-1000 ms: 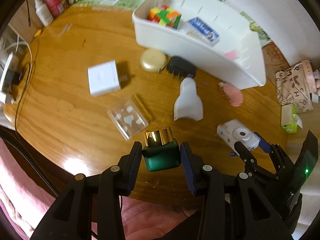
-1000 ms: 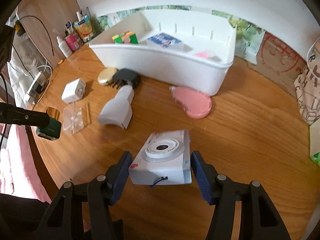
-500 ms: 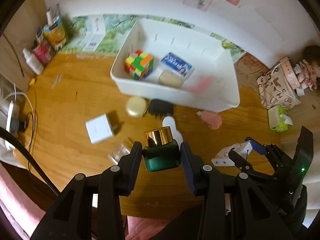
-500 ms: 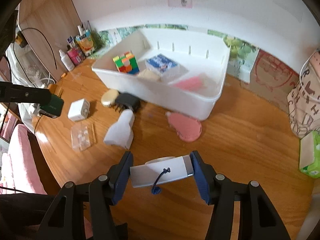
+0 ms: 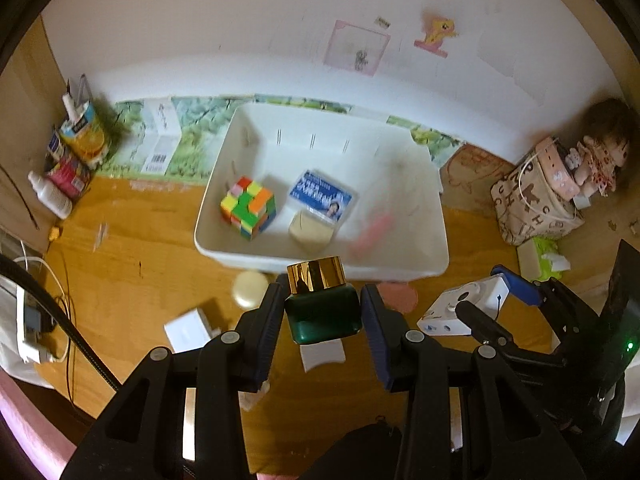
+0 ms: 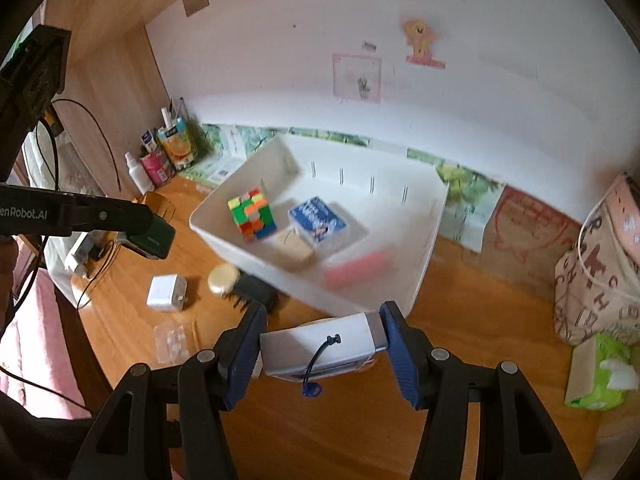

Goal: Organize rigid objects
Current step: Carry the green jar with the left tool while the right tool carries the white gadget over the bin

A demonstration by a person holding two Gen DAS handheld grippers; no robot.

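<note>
My left gripper (image 5: 322,312) is shut on a dark green bottle with a gold cap (image 5: 322,308), held in the air over the wooden table. My right gripper (image 6: 320,344) is shut on a small white camera (image 6: 320,346) with a blue wrist cord, also lifted; the camera (image 5: 464,312) shows at the right in the left wrist view. Behind both stands the white bin (image 5: 436,240), which holds a colourful cube (image 5: 248,208), a blue packet (image 5: 322,196), a beige block (image 5: 310,232) and a pink piece (image 6: 356,268).
On the table lie a white charger block (image 6: 166,292), a round gold tin (image 6: 222,278), a black comb (image 6: 254,294), a clear plastic case (image 6: 172,340) and a pink brush (image 5: 396,296). Bottles (image 5: 72,160) stand at the back left; a patterned bag (image 5: 536,196) and tissue pack (image 6: 600,376) sit right.
Both grippers have risen with their objects, and the views have tipped up toward the bin and wall. The camera left the table and now hangs between the right fingers.
</note>
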